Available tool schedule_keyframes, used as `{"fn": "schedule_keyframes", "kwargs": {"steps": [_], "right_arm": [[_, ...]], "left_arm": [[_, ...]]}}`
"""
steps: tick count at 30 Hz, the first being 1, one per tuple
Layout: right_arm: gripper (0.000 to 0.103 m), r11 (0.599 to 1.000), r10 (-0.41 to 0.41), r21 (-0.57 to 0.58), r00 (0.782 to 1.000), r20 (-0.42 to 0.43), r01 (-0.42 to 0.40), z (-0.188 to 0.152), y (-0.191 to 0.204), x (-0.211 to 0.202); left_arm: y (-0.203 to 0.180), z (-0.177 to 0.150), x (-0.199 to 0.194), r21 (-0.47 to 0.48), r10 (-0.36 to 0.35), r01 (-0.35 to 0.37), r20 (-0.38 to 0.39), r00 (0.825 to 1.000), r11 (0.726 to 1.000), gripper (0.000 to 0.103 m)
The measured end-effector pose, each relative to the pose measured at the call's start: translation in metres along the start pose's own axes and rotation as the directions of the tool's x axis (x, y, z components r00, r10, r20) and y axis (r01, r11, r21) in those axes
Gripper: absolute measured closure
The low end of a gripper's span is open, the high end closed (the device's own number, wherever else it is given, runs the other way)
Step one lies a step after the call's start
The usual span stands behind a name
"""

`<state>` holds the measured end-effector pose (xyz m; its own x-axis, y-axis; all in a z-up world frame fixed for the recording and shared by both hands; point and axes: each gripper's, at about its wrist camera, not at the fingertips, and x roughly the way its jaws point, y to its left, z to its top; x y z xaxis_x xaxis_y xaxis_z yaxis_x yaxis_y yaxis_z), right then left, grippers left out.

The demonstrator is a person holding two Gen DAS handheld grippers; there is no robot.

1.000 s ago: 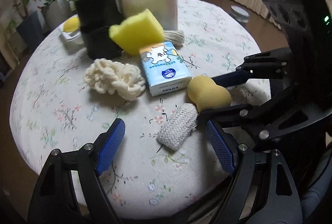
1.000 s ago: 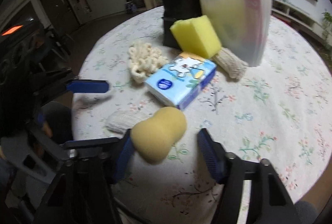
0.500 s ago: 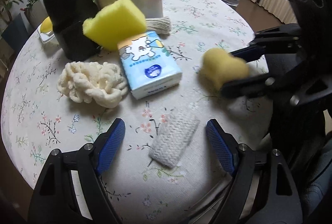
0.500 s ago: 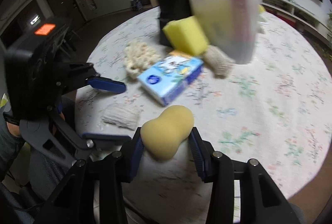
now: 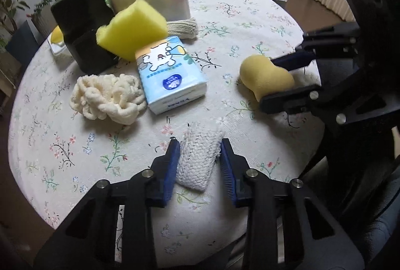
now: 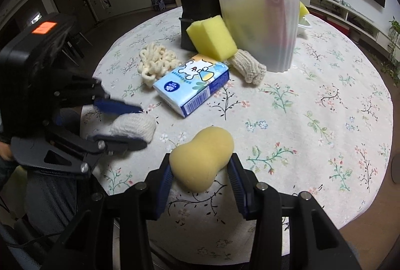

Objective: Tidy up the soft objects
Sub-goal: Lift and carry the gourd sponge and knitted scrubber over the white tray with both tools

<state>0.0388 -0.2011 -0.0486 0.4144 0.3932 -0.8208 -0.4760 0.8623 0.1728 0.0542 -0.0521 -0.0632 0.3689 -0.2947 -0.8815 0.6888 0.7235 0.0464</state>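
The left gripper (image 5: 200, 157) is clamped on the white knitted pad (image 5: 198, 160) at the near edge of the floral table (image 5: 250, 15). Ahead of it lie the cream yarn bundle (image 5: 108, 99) and blue tissue pack (image 5: 171, 77) — to its right, the right gripper (image 6: 200, 173) squeezes the tan sponge (image 6: 202, 157).
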Motion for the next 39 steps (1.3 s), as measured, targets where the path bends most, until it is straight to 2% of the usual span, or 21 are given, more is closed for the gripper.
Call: {"fn": "schedule_keyframes", "kwargs": {"steps": [1,2,7,12,15,17,21,28,31,35,39], "right_arm": [[0.056,1.000,-0.001,-0.001,1.000,0.002,0.001,0.000,0.000,-0.001],[0.056,1.000,-0.002,-0.002,1.000,0.003,0.002,0.000,0.000,-0.001],[0.058,1.000,-0.002,0.006,1.000,0.021,0.002,-0.001,0.000,-0.004],[0.059,1.000,-0.007,0.029,0.999,0.052,0.006,0.002,-0.006,-0.016],[0.059,0.999,-0.006,0.038,0.998,0.058,0.004,0.004,-0.008,-0.021],[0.059,0.999,-0.011,0.043,0.998,0.063,0.008,0.005,-0.009,-0.024],[0.059,0.998,-0.021,0.065,0.997,0.079,0.016,0.010,-0.016,-0.033],[0.059,0.993,-0.072,0.100,0.990,0.124,0.060,0.033,-0.044,-0.059],[0.059,0.989,-0.107,0.116,0.983,0.148,0.090,0.050,-0.065,-0.071],[0.059,0.986,-0.143,0.115,0.975,0.169,0.124,0.080,-0.093,-0.079],[0.059,0.985,-0.162,0.092,0.969,0.185,0.147,0.120,-0.119,-0.079]], "left_arm": [[-0.001,-0.001,0.000,-0.001,0.005,-0.005,0.002,1.000,1.000,0.073],[-0.001,-0.001,-0.001,-0.008,0.003,-0.003,0.004,1.000,1.000,0.078],[0.001,-0.005,-0.004,-0.064,0.012,-0.010,0.025,1.000,0.998,0.078],[0.009,-0.013,-0.017,-0.189,0.017,-0.002,0.077,0.997,0.982,0.079],[0.018,-0.019,-0.030,-0.302,0.052,-0.012,0.123,0.991,0.953,0.079],[0.028,-0.023,-0.041,-0.391,0.086,-0.017,0.159,0.983,0.920,0.079],[0.048,-0.026,-0.053,-0.498,0.145,-0.032,0.189,0.971,0.867,0.079],[0.099,-0.012,-0.078,-0.589,0.246,-0.072,0.221,0.944,0.805,0.078],[0.124,0.003,-0.083,-0.610,0.283,-0.089,0.229,0.931,0.787,0.078],[0.152,0.031,-0.087,-0.601,0.313,-0.111,0.242,0.918,0.791,0.078],[0.183,0.065,-0.080,-0.577,0.306,-0.116,0.244,0.920,0.808,0.078]]}}
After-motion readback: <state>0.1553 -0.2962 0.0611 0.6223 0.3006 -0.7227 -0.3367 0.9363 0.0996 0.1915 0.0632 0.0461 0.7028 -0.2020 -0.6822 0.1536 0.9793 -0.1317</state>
